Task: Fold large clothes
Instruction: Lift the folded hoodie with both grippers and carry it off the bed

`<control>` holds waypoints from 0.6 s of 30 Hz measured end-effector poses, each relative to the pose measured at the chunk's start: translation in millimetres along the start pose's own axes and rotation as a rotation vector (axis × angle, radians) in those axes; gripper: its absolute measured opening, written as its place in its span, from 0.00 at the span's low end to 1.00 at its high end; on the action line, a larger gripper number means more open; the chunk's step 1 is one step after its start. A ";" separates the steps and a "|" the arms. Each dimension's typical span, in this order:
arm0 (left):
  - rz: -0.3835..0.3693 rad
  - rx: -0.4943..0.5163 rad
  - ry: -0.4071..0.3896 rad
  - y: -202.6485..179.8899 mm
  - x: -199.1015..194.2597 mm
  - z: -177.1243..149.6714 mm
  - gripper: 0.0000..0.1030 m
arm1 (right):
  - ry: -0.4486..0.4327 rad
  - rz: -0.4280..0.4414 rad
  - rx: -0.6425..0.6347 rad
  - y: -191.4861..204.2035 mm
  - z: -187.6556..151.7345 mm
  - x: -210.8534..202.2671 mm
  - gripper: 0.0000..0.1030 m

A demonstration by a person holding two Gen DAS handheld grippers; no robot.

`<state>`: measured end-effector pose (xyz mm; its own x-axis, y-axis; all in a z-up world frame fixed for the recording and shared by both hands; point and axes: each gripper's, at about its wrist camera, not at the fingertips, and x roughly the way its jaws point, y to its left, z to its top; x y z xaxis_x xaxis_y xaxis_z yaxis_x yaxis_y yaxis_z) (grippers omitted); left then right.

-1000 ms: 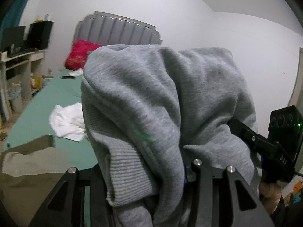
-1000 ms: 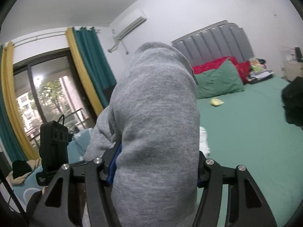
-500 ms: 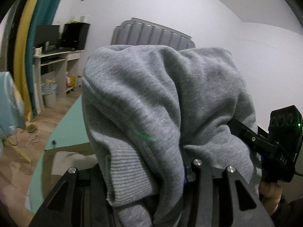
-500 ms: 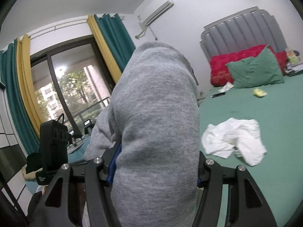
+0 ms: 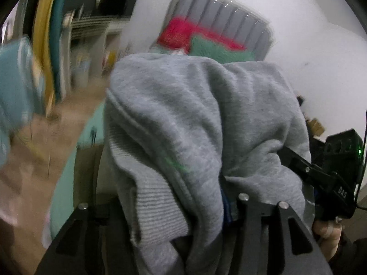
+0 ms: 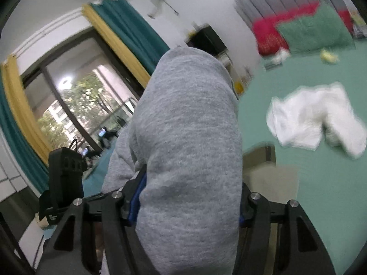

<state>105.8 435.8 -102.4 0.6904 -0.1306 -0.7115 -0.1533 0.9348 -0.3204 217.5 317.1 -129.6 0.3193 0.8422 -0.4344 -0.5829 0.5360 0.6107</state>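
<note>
A grey sweatshirt (image 5: 201, 137) is bunched between the jaws of both claws, above the green bed (image 6: 321, 183). The left claw (image 5: 174, 208) and right claw (image 6: 188, 204) are clamped on it, though both jaws are opening. Since a second ago both views have swung, apparently downward, toward the white garment (image 6: 316, 119); laying out seems near
</note>
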 end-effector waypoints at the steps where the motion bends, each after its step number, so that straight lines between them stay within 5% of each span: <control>1: 0.034 -0.045 0.063 14.2 22.1 -8.0 0.51 | 0.041 -0.026 0.009 -9.4 -8.3 12.1 0.61; 3: 0.087 -0.085 0.156 34.9 58.9 -22.4 0.52 | 0.152 -0.101 0.060 -46.9 -33.9 49.7 0.63; 5: 0.047 -0.100 0.128 47.3 73.0 -33.3 0.65 | 0.143 -0.079 0.124 -73.0 -39.0 56.3 0.65; 10: 0.070 -0.076 0.106 44.5 70.6 -31.8 0.74 | 0.137 -0.141 -0.019 -59.8 -28.8 50.9 0.72; 15: 0.158 -0.052 0.041 29.3 36.7 -28.4 0.74 | 0.089 -0.169 -0.049 -48.6 -15.7 16.7 0.73; 18: 0.116 -0.078 -0.016 24.3 4.9 -36.0 0.74 | 0.095 -0.185 -0.133 -41.4 -20.7 -6.1 0.73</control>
<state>80.1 446.0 -136.2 0.6760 -0.0175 -0.7367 -0.2868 0.9147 -0.2849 224.2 288.6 -166.0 0.3623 0.7177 -0.5947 -0.6163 0.6631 0.4249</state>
